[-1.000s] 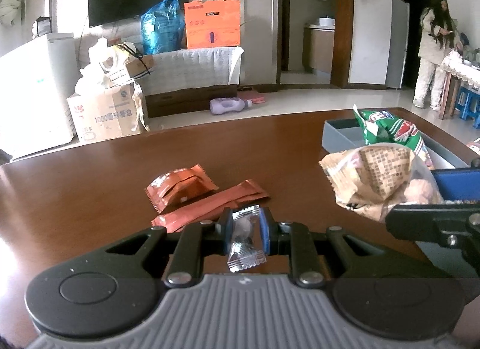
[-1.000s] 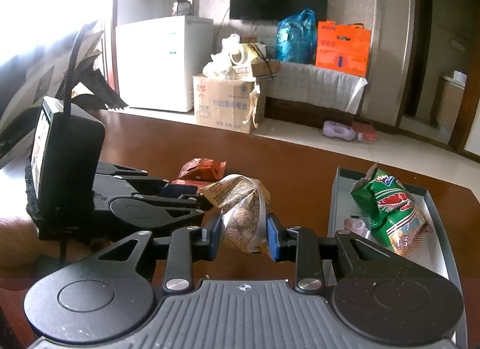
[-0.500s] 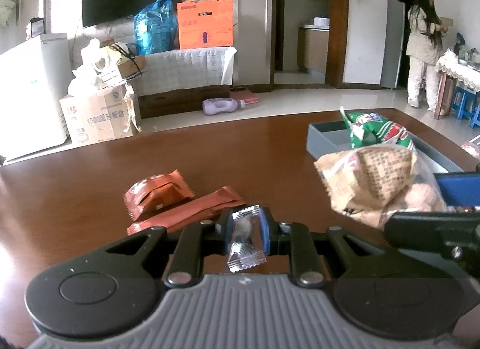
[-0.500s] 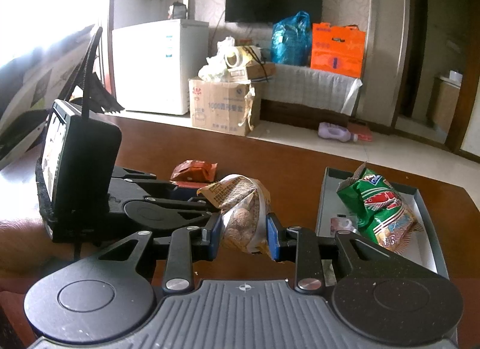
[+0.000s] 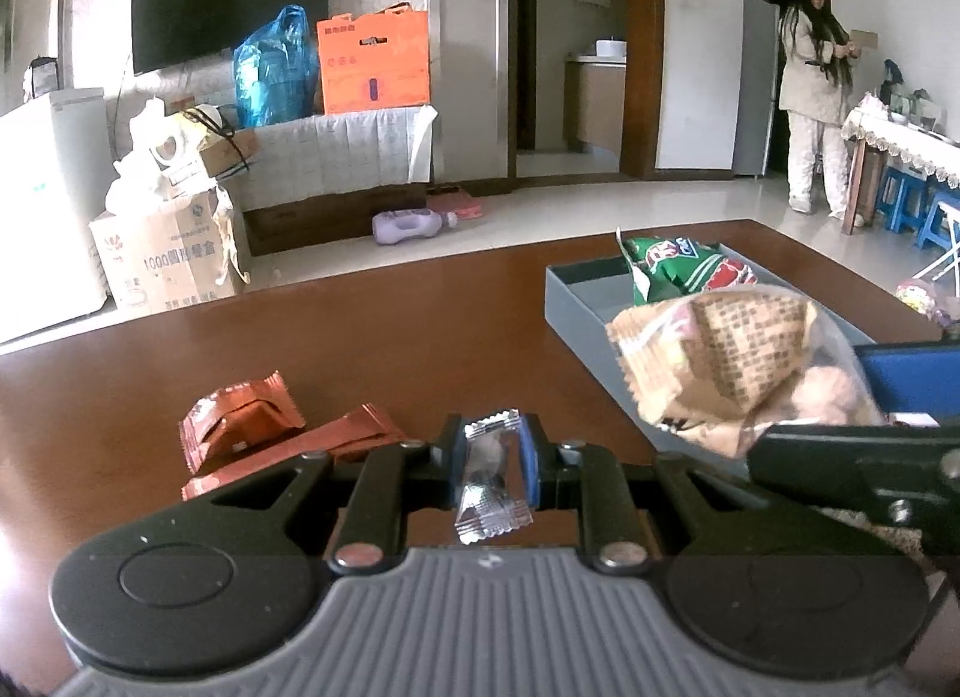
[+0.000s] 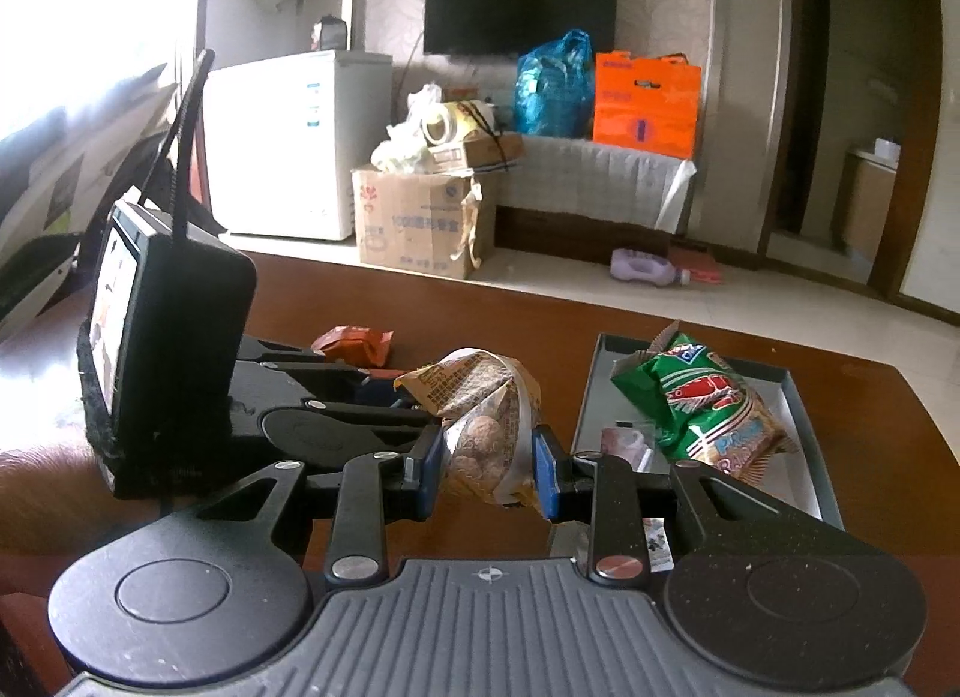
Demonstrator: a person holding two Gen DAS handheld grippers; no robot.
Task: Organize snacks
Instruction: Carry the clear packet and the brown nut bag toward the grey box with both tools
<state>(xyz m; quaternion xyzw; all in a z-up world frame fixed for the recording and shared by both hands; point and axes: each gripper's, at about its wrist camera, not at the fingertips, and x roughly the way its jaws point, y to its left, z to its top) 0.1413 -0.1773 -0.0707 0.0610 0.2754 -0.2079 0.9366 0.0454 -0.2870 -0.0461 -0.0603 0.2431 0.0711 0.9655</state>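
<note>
The left gripper (image 5: 492, 469) was clamped on a small clear candy wrapper (image 5: 489, 475). Its blue pads squeezed the candy from both sides, so the candy hung between them, above the brown table (image 5: 390, 325). The right gripper (image 6: 489, 466) was clamped on a tan bag of round snacks (image 6: 486, 415). The bag was puffy, so the claw sat wider there, with the top of the bag sticking up past the pads.

Both claws held their snacks up off the table, probably so they could be carried to the gray tray (image 5: 576, 301). In the left view the tray sat at about 2 o'clock from the candy. In the right view the tray (image 6: 798, 391) was at about 2 o'clock from the tan bag. A green snack bag (image 6: 696, 403) already lay inside the tray, and a small pinkish packet (image 6: 624, 439) lay beside it, at its 8 o'clock.

Two orange-brown packets (image 5: 240, 421) lay on the table at about 9 o'clock from the candy. I think they were waiting to be picked up, since they were not in the tray yet.

The tan bag was nearer the tray, so it looked like it would go in first.
</note>
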